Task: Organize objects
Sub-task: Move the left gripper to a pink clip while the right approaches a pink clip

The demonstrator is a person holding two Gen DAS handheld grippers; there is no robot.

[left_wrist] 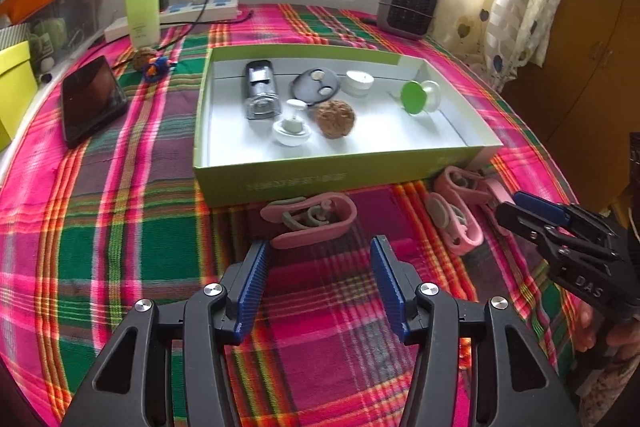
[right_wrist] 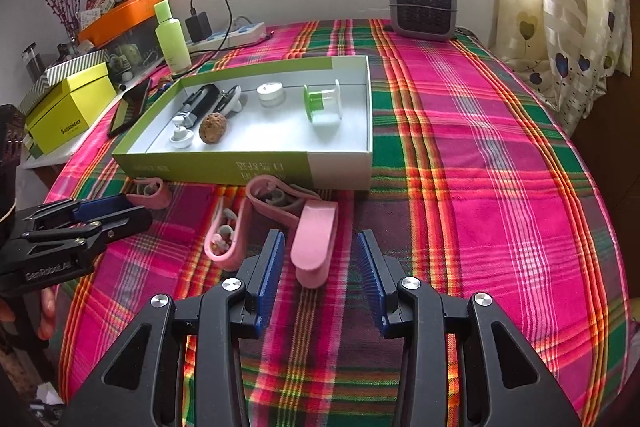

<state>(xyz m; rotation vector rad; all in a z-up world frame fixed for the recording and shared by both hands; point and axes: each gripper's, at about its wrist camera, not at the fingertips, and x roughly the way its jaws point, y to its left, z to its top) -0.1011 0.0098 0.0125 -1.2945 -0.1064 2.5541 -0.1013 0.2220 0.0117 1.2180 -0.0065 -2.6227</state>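
Plaid tablecloth (right_wrist: pixel 480 147) covers the whole work surface. On it stands an open green box (left_wrist: pixel 328 175), white inside, holding a black-and-clear cylinder (left_wrist: pixel 260 89), a walnut (left_wrist: pixel 335 118), a green-capped spool (left_wrist: pixel 416 97), a white candle (left_wrist: pixel 359 83) and a small white dish (left_wrist: pixel 291 131). A black phone (left_wrist: pixel 90 101) lies left of the box.

Three pink clips lie on the cloth just in front of the box: left clip (left_wrist: pixel 310 219), middle clip (right_wrist: pixel 226 233), right clip (right_wrist: pixel 314 245).

Left gripper (left_wrist: pixel 320 255): jaws parted, nothing between them, left clip just ahead. Right gripper (right_wrist: pixel 320 247): jaws parted either side of the right clip's near end; contact cannot be told.
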